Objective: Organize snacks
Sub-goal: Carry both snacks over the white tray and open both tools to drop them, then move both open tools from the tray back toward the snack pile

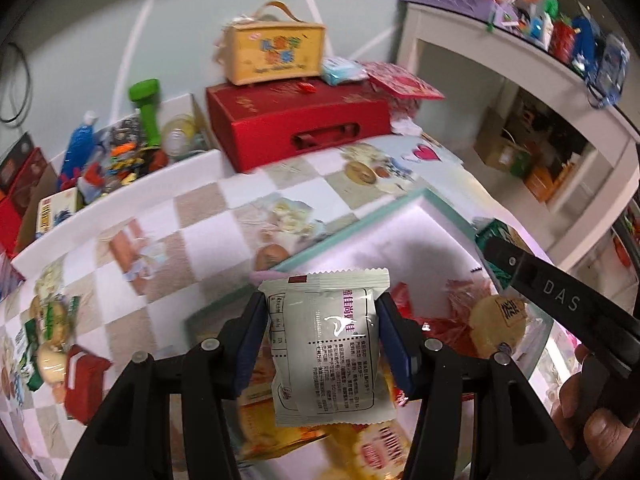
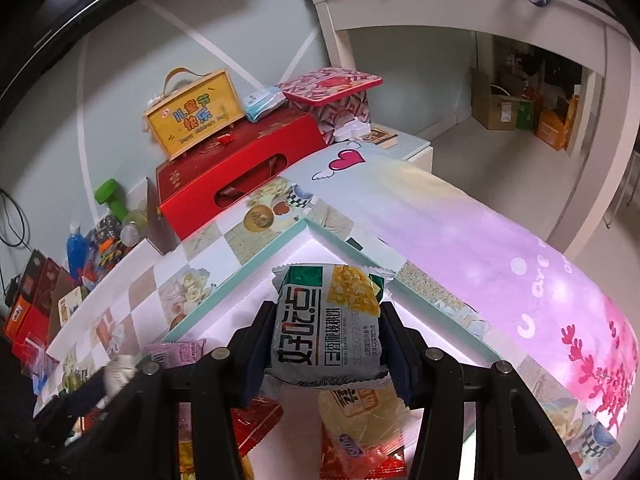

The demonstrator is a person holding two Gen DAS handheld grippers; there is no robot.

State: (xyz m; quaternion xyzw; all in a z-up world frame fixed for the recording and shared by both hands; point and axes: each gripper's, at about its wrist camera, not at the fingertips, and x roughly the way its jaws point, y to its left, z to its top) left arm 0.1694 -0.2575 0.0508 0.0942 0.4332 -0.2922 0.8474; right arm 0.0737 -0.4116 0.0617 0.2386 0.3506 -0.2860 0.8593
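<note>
Silver snack pack (image 1: 326,340) lengthwise along left tool (image 1: 323,344), clamped

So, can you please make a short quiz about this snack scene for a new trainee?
1. True or false: the left hand-held gripper is empty.
2. What does the right hand-held gripper hold? A) green dumbbell B) grey snack packet with a green corner C) red box
3. What stands on the red box?

Key
1. False: it is shut on a white snack packet.
2. B, the grey snack packet.
3. A yellow box with a handle.
</note>
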